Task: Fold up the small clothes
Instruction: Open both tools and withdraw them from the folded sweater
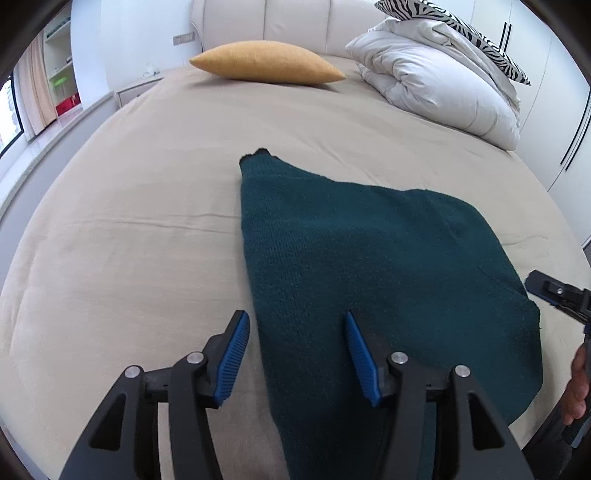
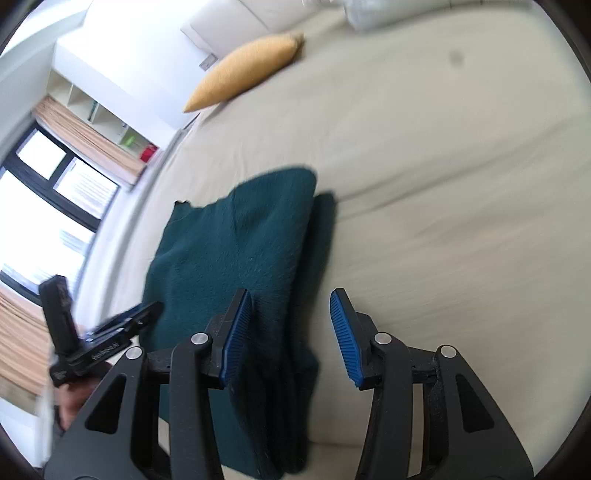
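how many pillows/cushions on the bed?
2 visible: mustard cushion by the headboard; zebra-print pillow atop the folded white duvet, far right. More may hide behind it.

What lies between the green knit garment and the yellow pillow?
Only bare beige sheet separates the green knit garment from the yellow pillow, clearest in the left wrist view.

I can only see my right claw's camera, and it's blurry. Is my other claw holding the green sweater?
Observer: No. The left claw is open, one finger over the sheet and one over the sweater, pinching nothing.
Child: What does the sweater's far end look like?
Observer: It narrows to a small, dark-edged tip.
Child: Is anything on the white blanket?
Observer: Yes, a zebra-striped pillow lies on top of the white blanket.
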`<state>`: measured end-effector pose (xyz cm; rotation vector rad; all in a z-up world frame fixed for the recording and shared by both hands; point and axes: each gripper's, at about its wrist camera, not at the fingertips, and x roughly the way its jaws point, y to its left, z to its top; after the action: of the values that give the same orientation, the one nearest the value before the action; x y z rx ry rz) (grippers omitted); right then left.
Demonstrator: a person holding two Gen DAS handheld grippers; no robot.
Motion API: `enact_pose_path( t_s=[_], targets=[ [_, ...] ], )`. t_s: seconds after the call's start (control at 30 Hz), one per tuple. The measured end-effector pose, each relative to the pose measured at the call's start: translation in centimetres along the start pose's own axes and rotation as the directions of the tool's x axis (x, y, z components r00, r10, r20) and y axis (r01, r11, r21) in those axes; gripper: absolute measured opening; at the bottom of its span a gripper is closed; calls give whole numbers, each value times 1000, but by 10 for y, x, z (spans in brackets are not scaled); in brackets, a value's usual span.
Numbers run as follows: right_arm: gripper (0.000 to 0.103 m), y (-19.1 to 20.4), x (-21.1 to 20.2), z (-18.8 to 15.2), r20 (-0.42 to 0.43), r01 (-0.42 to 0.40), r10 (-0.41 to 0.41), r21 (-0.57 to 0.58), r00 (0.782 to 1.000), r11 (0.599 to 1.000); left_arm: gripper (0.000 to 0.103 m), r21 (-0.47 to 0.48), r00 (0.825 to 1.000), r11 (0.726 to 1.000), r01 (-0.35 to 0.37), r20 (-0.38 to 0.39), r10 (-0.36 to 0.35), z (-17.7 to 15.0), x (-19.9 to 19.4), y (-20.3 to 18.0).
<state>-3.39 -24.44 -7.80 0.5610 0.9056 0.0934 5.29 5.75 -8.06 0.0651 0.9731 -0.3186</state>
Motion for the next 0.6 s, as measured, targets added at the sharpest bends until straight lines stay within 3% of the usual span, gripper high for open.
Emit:
enact_pose_path(
  t_s=[0.07, 0.13, 0.23, 0.3, 0.37, 0.47, 0.53, 0.6],
  targets=[
    [44, 11, -16, 2, 40, 39, -37, -45, 999, 998, 58, 6, 999, 1000, -17, 29, 17, 1, -8, -3],
    [44, 25, -30, 3, 82, 68, -61, -85, 995, 994, 65, 7, 997, 999, -35, 73, 35, 0, -19, -6],
    [44, 49, -52, 6, 153, 111, -88, -152, 984, 982, 79, 8, 986, 997, -76, 147, 74, 0, -39, -10],
    [54, 66, -67, 6, 212, 148, -106, -193, 971, 970, 94, -2, 971, 994, -111, 210, 109, -2, -57, -9],
    [71, 79, -84, 5, 288, 188, -120, -222, 950, 957, 103, -25, 946, 987, -156, 284, 157, -3, -78, -10],
    [90, 97, -112, 3, 401, 230, -122, -233, 908, 945, 103, -64, 907, 979, -194, 369, 203, -3, -104, -11],
    [99, 104, -130, 2, 462, 243, -116, -225, 879, 944, 103, -96, 868, 969, -227, 432, 246, -4, -127, -13],
    [102, 113, -150, 0, 535, 269, -116, -219, 837, 938, 103, -119, 833, 963, -244, 483, 270, -6, -146, -14]
  ],
)
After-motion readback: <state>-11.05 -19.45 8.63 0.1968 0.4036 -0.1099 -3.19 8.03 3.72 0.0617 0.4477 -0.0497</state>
